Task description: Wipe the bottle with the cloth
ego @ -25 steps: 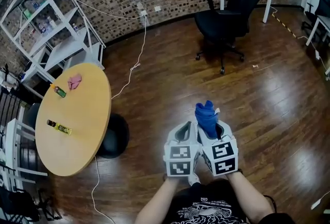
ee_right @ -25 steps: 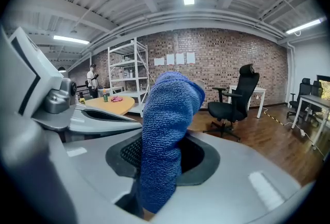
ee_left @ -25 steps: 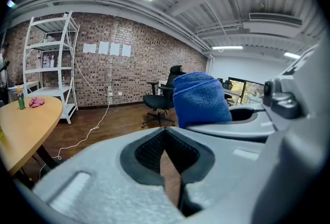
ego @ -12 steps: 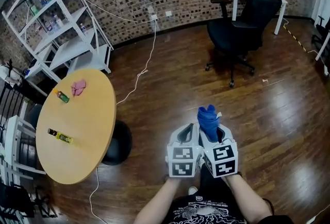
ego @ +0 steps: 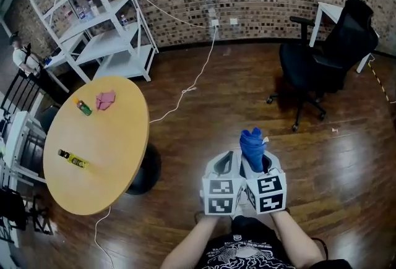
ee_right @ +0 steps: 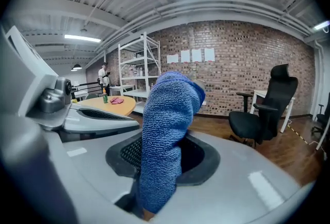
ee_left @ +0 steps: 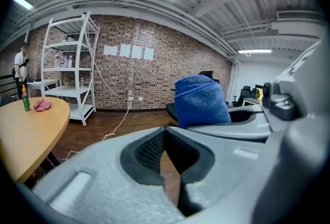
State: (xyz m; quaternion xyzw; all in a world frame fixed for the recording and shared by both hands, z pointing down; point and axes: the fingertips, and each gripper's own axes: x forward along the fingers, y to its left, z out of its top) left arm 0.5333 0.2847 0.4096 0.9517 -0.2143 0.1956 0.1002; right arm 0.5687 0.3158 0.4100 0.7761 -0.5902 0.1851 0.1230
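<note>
**Two grippers over the floor, bottles on the bench**

Left gripper (ego: 231, 156): jaws are sitting closed, empty. Right gripper (ego: 260, 164): jaws are clamping a blue cloth (ego: 252, 143), which is standing up out of them. Both are hovering side by side above the wood floor (ego: 204, 119), well apart from the round bench (ego: 114, 144). A green bottle (ego: 83, 107) is standing near a pink cloth (ego: 105, 99); a yellow bottle (ego: 73, 159) is lying flat.

To your left in the frame, the tabletop (ego: 105, 162) carries a bottle (ego: 83, 107) just beside a rag (ego: 105, 99), with a second bottle (ego: 72, 159) lower down. Shelving (ego: 93, 20) stands upper left, a chair (ego: 328, 64) upper right.
</note>
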